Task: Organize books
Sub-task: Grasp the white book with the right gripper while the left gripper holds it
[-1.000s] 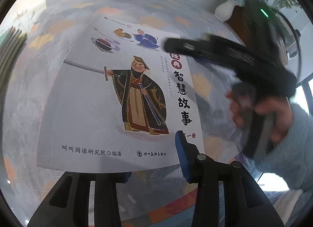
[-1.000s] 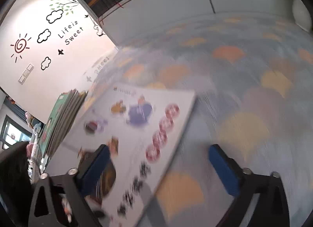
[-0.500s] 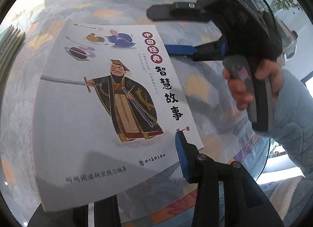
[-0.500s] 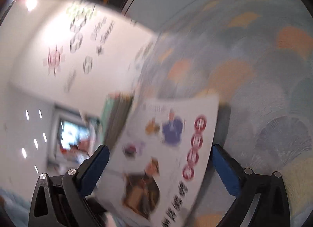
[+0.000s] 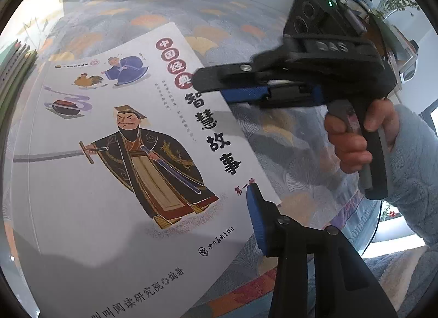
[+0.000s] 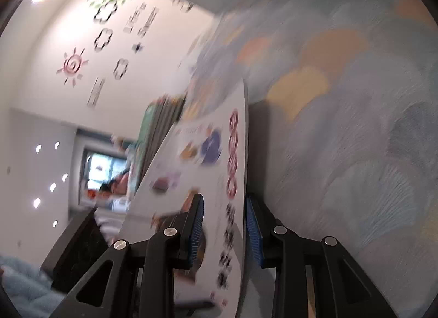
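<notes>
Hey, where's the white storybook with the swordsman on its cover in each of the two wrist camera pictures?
Left wrist view: the storybook fills the left and centre, cover up, its right edge between the closing jaws of the right hand-held gripper.
Right wrist view: the storybook rises from bottom centre, blurred, between that gripper's blue pads.
Shared landmark: the stack of green-edged books past the storybook's far side.

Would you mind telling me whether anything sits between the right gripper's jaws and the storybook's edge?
Nothing visible does: the right gripper is closing its jaws with the storybook edge already between them.
</notes>
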Action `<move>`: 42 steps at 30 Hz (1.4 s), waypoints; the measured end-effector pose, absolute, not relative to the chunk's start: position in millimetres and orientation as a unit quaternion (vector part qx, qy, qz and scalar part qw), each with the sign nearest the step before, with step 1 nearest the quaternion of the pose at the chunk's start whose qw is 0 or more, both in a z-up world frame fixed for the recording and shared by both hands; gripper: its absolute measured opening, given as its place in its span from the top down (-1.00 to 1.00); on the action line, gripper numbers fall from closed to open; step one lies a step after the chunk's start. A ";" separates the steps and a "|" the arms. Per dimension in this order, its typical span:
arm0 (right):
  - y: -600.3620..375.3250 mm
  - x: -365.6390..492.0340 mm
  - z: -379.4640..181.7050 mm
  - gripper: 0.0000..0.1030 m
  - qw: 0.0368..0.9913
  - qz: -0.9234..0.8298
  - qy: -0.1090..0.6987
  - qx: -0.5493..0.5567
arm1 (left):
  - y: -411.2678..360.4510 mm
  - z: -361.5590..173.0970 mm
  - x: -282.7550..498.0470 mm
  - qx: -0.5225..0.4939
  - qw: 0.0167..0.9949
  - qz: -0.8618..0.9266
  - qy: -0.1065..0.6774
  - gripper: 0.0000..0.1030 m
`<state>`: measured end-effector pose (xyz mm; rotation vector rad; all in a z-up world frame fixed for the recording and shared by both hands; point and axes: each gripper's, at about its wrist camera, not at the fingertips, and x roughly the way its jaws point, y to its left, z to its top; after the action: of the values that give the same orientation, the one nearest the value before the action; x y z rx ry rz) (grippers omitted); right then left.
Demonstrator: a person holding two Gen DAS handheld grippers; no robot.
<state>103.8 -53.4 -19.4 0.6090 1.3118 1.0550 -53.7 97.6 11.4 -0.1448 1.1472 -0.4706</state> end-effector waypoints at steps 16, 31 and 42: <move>-28.4 84.2 -14.9 0.06 0.607 0.487 0.596 0.198 | 103.8 6.1 -53.9 -0.071 0.809 -0.227 0.538 0.17; -35.5 46.5 4.6 0.67 0.726 0.374 0.554 0.161 | 94.4 -0.2 -55.2 -0.060 0.814 -0.218 0.536 0.11; -32.2 25.8 14.3 0.68 0.767 0.344 0.522 0.143 | 104.3 5.3 -52.7 -0.106 0.805 -0.214 0.543 0.01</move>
<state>25.8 -32.2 14.3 0.3103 1.1336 0.7478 -52.7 104.3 5.3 -0.2272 1.1637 -0.4591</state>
